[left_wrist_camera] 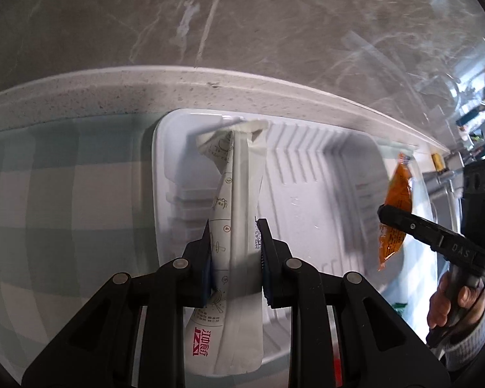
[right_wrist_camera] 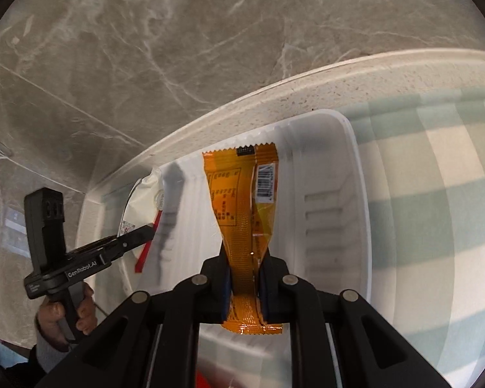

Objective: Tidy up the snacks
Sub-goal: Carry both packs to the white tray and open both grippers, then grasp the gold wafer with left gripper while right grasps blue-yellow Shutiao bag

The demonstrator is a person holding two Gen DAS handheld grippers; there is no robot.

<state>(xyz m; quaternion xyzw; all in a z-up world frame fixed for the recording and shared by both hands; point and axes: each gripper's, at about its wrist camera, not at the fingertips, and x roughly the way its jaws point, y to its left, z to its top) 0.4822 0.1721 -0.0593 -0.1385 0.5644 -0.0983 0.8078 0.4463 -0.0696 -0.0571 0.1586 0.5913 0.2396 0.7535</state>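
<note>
My left gripper (left_wrist_camera: 233, 226) is shut on a long white snack packet (left_wrist_camera: 239, 200) with printed drawings and red lettering, held over the left end of a white plastic bin (left_wrist_camera: 323, 168). My right gripper (right_wrist_camera: 245, 255) is shut on an orange snack packet (right_wrist_camera: 242, 200) with a barcode, held over the right part of the same bin (right_wrist_camera: 355, 174). In the left wrist view the right gripper (left_wrist_camera: 384, 211) and its orange packet (left_wrist_camera: 396, 203) hang at the right. In the right wrist view the left gripper (right_wrist_camera: 150, 226) and the white packet (right_wrist_camera: 145, 194) show at the left.
The bin sits on a pale green and white checked cloth (left_wrist_camera: 48, 194) against a speckled stone ledge (left_wrist_camera: 145, 87) below a marble wall (left_wrist_camera: 242, 16). Small cluttered items (left_wrist_camera: 468, 119) stand far right. A hand (right_wrist_camera: 58, 317) grips the left tool's handle.
</note>
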